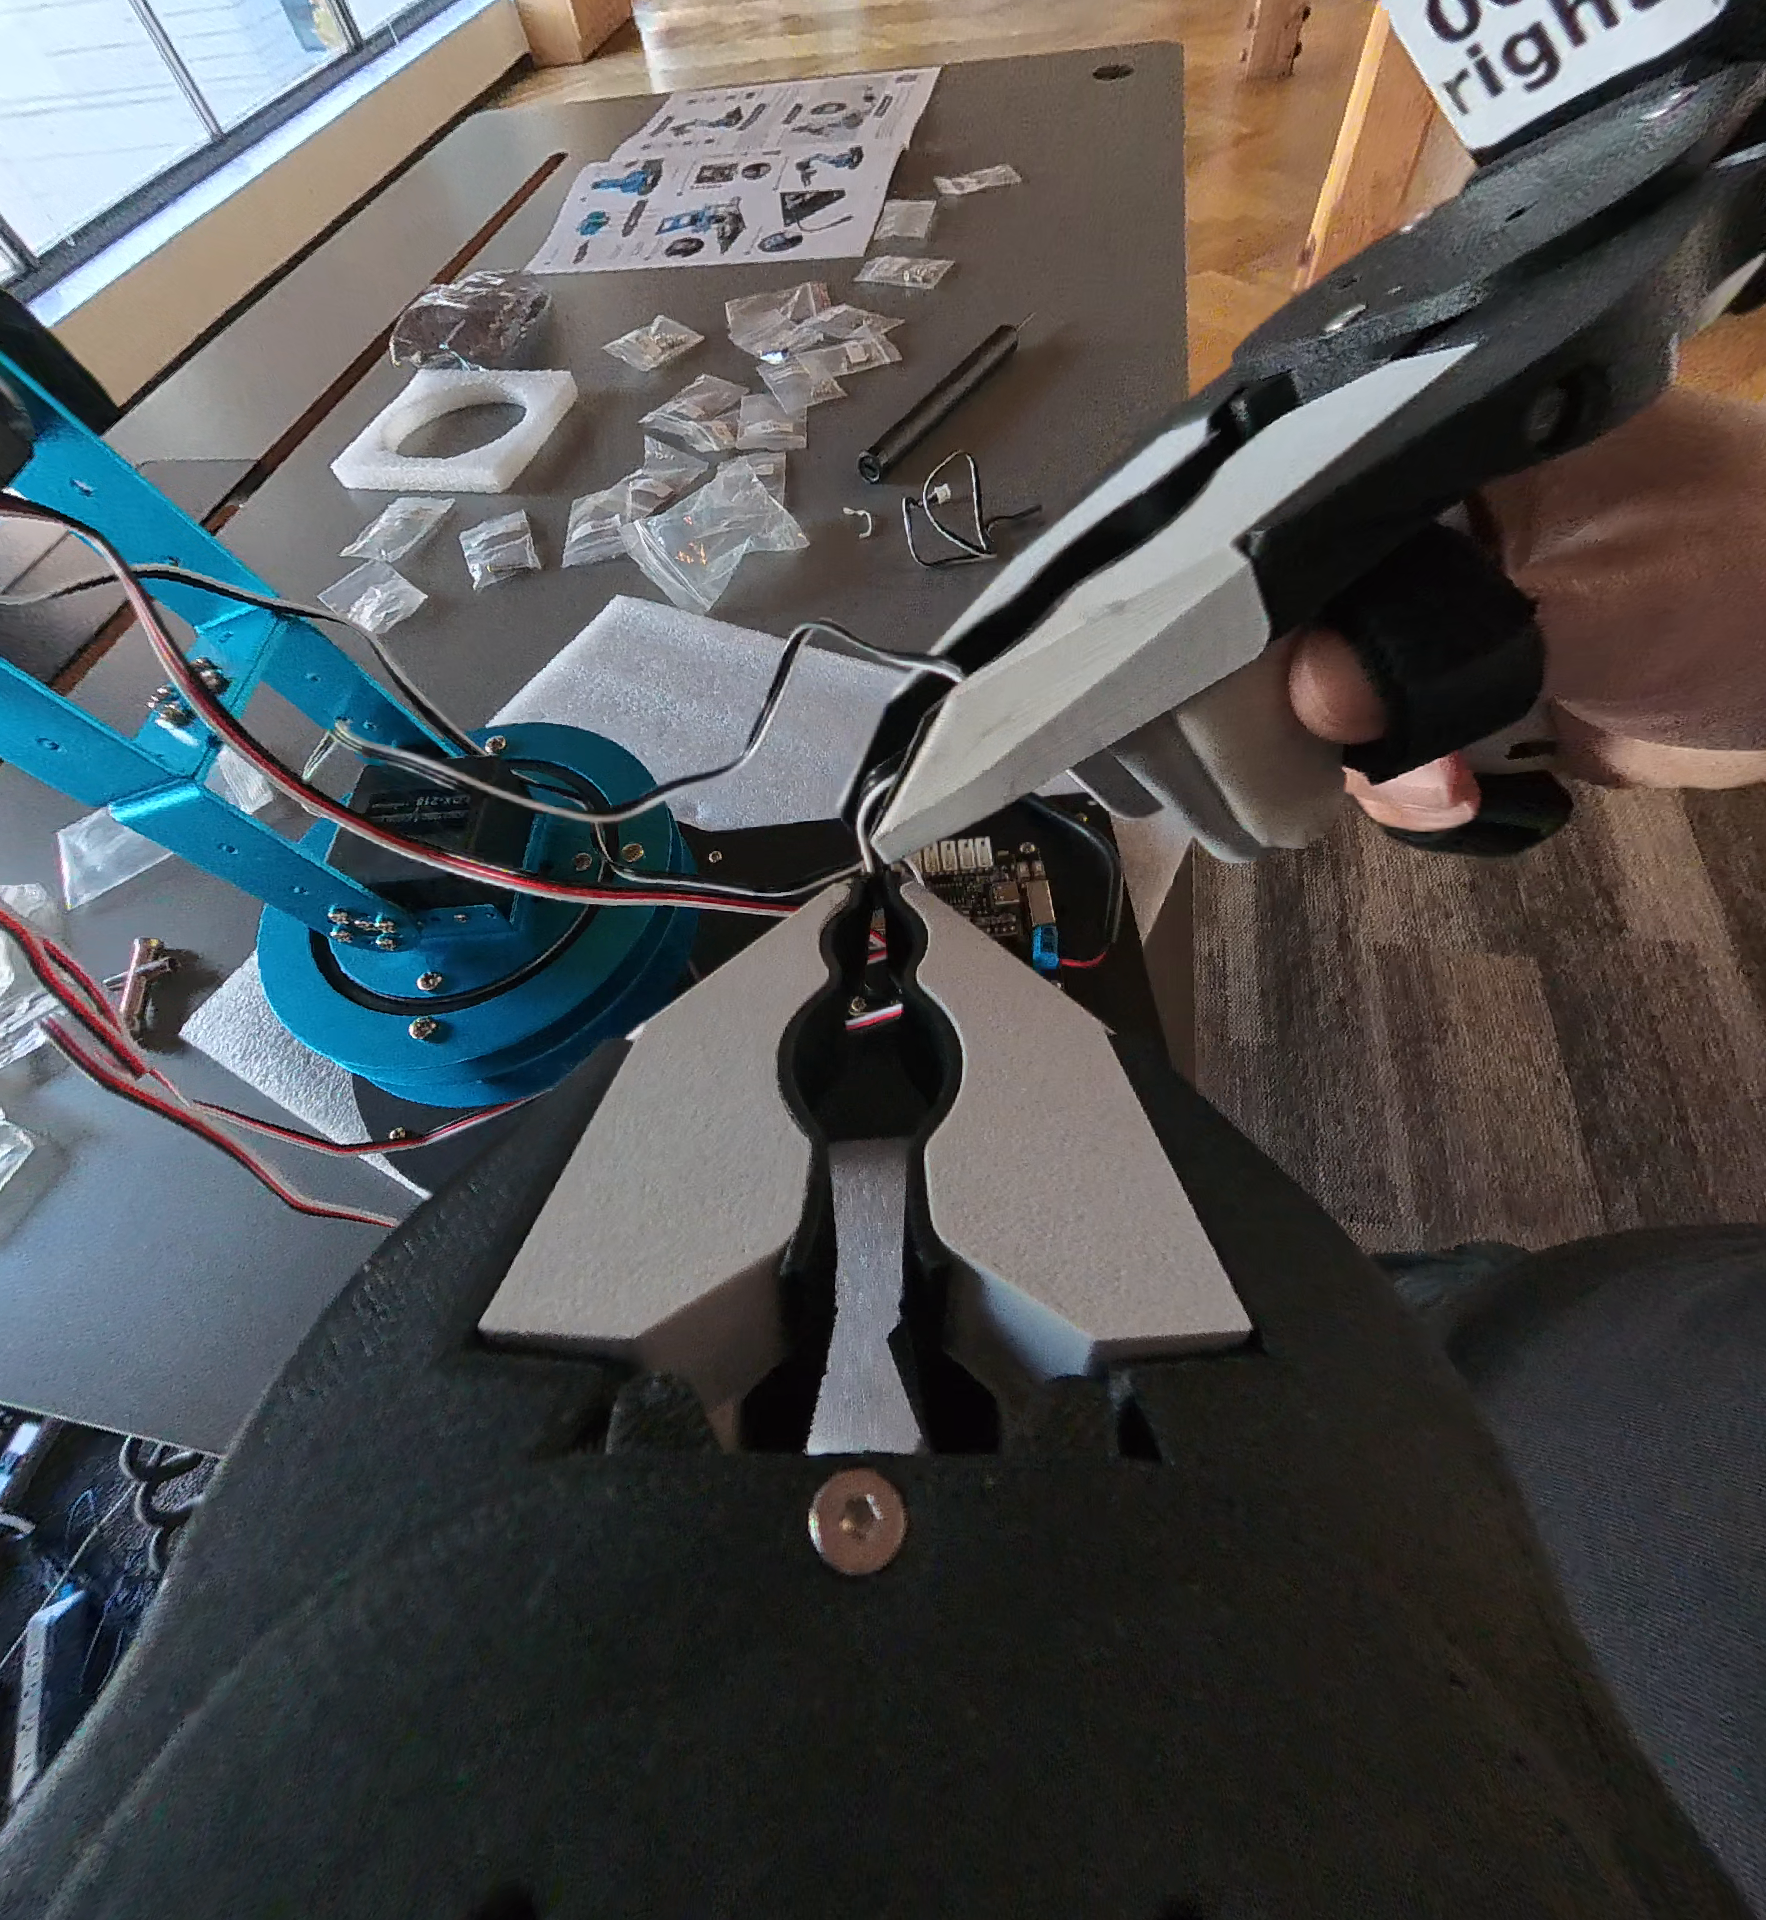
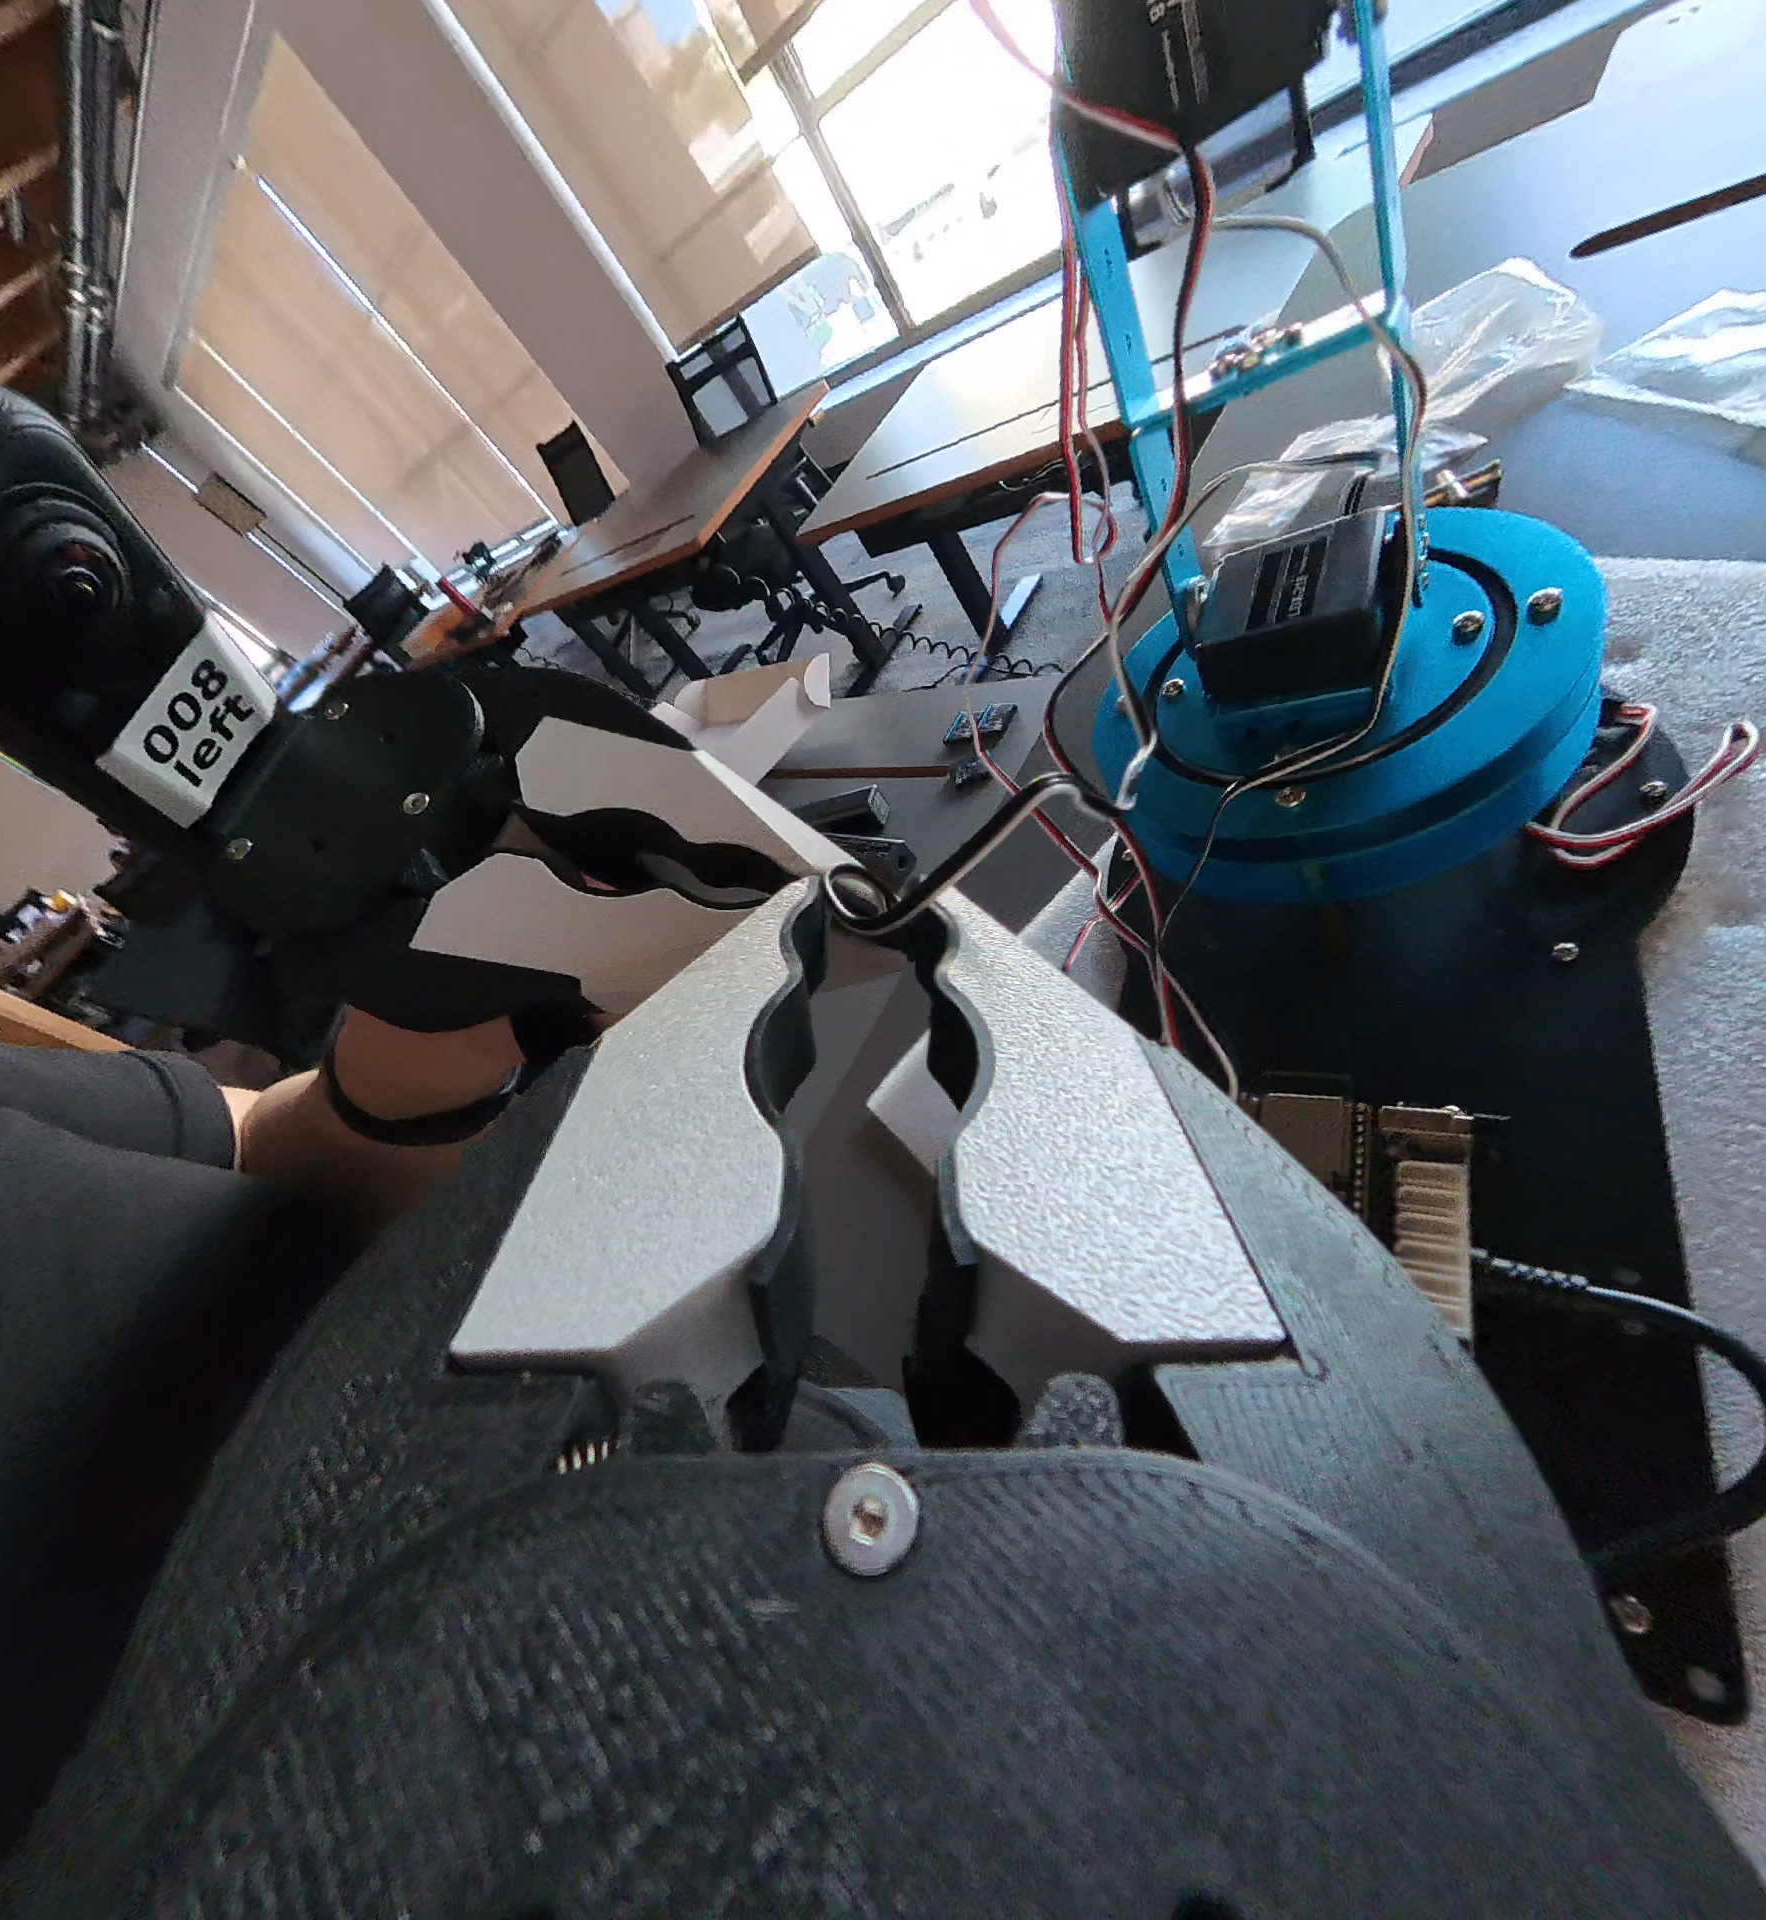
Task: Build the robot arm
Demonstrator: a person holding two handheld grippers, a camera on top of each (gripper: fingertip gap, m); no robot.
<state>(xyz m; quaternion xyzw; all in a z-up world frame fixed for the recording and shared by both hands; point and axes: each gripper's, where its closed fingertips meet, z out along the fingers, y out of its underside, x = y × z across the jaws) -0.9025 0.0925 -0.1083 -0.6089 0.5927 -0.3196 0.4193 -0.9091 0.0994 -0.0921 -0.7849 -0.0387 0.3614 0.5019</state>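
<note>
Grey, wavy-edged left tool (image 1: pixel 874 894) and right tool (image 2: pixel 874 914) both pinch one thin striped servo cable (image 1: pixel 713 821).

Two grippers: left (image 1: pixel 874 883) and right (image 1: pixel 884 831). One blue arm (image 1: pixel 474 914). One circuit board (image 1: pixel 1004 894). One foam frame (image 1: pixel 453 431), one black rod (image 1: pixel 936 400) and one instruction sheet (image 1: pixel 744 171) toward the table's far edge. Small bags (image 1: pixel 713 416): too many to count surely.

Robot arm base (image 1: pixel 474 925) on foam sheet (image 1: pixel 671 686) on tabletop (image 1: pixel 1066 343), circuit board (image 1: pixel 993 894) right of base (both tongs meeting there), small bags (image 1: pixel 754 416) behind base, instruction sheet (image 1: pixel 744 166) farther behind.
</note>
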